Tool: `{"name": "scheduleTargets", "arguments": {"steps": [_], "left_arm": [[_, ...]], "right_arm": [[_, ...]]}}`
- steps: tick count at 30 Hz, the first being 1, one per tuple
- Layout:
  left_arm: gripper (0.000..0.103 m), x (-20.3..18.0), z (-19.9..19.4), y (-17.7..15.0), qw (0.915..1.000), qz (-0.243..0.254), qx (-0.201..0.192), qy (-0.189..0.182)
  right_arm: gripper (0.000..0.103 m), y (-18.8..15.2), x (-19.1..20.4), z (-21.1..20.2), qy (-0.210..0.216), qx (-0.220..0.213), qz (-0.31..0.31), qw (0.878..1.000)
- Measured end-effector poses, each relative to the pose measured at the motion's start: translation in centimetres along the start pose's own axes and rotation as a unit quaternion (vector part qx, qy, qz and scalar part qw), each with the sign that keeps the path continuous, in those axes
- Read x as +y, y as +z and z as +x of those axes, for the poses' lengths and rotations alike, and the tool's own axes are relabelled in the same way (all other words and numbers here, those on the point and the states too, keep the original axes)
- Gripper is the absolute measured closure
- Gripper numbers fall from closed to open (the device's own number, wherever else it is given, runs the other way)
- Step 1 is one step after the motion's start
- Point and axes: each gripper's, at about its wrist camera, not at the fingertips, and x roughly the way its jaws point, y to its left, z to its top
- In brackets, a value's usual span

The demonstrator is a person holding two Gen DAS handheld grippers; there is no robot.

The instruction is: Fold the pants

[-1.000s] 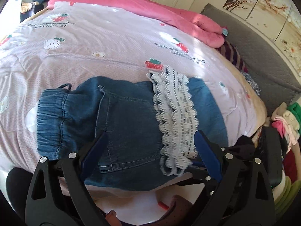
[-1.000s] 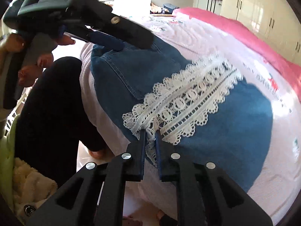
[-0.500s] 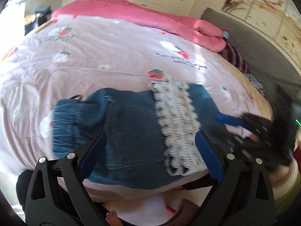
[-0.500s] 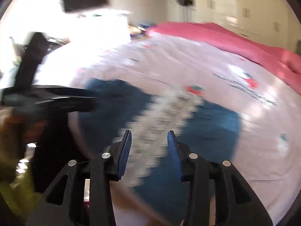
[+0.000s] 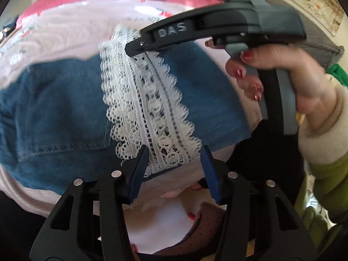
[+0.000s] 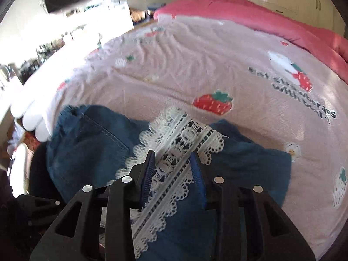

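Note:
The blue denim pants (image 5: 65,108) lie folded at the near edge of the bed, with a white lace trim band (image 5: 152,108) across them. My left gripper (image 5: 174,163) is open, its jaws on either side of the near end of the lace, nothing held. My right gripper (image 6: 174,171) is open above the lace (image 6: 174,158) on the denim (image 6: 91,148). In the left wrist view the right gripper's body (image 5: 217,28) hovers over the far end of the lace, held by a hand (image 5: 282,76).
The pink strawberry-print bedsheet (image 6: 217,65) covers the bed, with a bright pink quilt (image 6: 261,21) at its far side. A grey sofa (image 5: 322,43) stands to the right of the bed. The bed edge runs just below the pants.
The right gripper let go of the lace, opened and moved over the far end of the lace. The left gripper moved right and closer, with narrower jaws, to the lace's near end.

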Motion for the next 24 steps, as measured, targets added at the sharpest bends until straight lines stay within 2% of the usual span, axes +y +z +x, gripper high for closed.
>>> {"name": "scheduleTargets", "arguments": {"steps": [4,7,9,10,11,12,14,18,19,21,24], "left_arm": [[0.062,0.8,0.2,-0.2,0.9999,-0.008,-0.007,-0.010],[0.062,1.4,-0.5,-0.5,0.9995,-0.018,-0.010,-0.023],[0.060,1.6,-1.9,-0.6,0.9991,-0.023,-0.024,-0.025],[0.053,1.8,-2.8,-0.7,0.9991,-0.022,-0.035,-0.011],[0.048,2.0,-3.5,-0.8,0.9989,-0.021,-0.042,0.002],[0.039,2.5,-4.3,-1.1,0.9982,-0.026,-0.051,0.018],[0.033,3.9,-5.8,-1.6,0.9960,-0.046,-0.064,0.041],[0.015,6.2,-8.6,-2.9,0.9886,-0.098,-0.090,0.070],[0.014,6.7,-9.0,-2.9,0.9866,-0.106,-0.094,0.081],[0.013,7.8,-9.6,-3.7,0.9818,-0.118,-0.101,0.109],[0.011,9.2,-9.8,-4.2,0.9775,-0.143,-0.099,0.119]], "right_arm": [[0.070,-0.5,-0.3,1.4,0.003,0.005,0.007,1.000],[0.070,-0.2,-0.3,0.2,0.009,0.004,0.021,1.000],[0.067,0.4,0.2,-1.6,0.026,-0.014,0.021,0.999],[0.059,0.8,0.6,-2.4,0.034,-0.024,0.015,0.999],[0.055,1.3,1.4,-3.2,0.038,-0.035,0.004,0.999],[0.051,1.7,2.1,-3.7,0.041,-0.041,-0.005,0.998],[0.050,2.7,3.7,-4.1,0.058,-0.049,-0.027,0.997],[0.038,4.8,6.7,-3.3,0.090,-0.047,-0.065,0.993],[0.033,5.4,7.8,-2.9,0.094,-0.046,-0.080,0.991],[0.030,6.2,9.0,-2.2,0.107,-0.042,-0.095,0.989],[0.024,7.2,10.9,-0.7,0.132,-0.025,-0.112,0.985]]}}
